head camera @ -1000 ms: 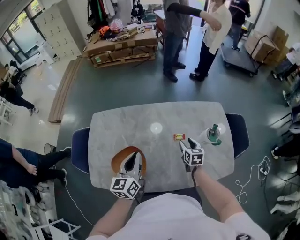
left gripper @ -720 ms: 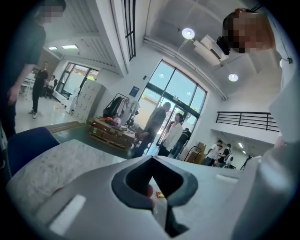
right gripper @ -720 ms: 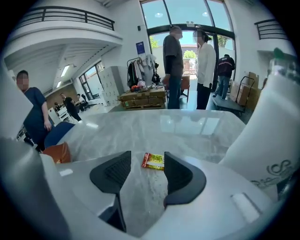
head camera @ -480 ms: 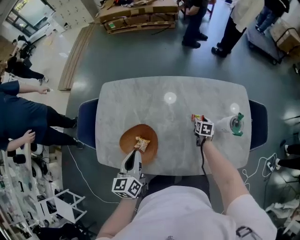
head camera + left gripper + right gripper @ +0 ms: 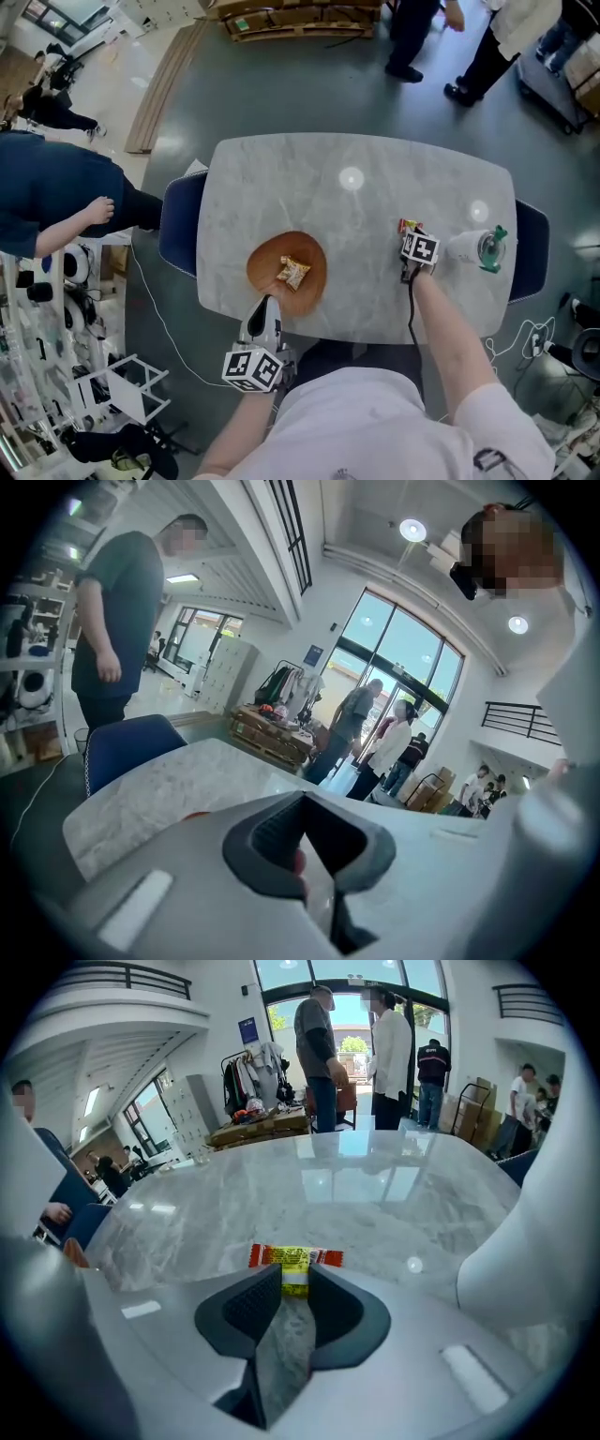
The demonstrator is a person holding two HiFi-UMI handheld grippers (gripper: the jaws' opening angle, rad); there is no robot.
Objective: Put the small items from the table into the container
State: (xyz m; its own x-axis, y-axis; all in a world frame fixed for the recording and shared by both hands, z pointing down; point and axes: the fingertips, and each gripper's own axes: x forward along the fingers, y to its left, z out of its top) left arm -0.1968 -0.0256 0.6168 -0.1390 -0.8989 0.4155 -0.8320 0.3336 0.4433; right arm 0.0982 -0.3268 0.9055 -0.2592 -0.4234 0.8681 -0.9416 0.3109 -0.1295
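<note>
Closing right tongs (image 5: 294,1274) over wrapped candy (image 5: 295,1258), with yellow midsection between tips; firm contact not confirmed. Lying flat on marble worktop (image 5: 375,187), right half, near a clear bottle (image 5: 469,247). Read long axis as crosswise to tongs, with red ends pointing left and right in right gripper view. Note brown dish (image 5: 265,261) holding one crinkled snack packet (image 5: 293,273). Observe left tongs (image 5: 303,797) drawn together, empty, by dish's near rim.
</note>
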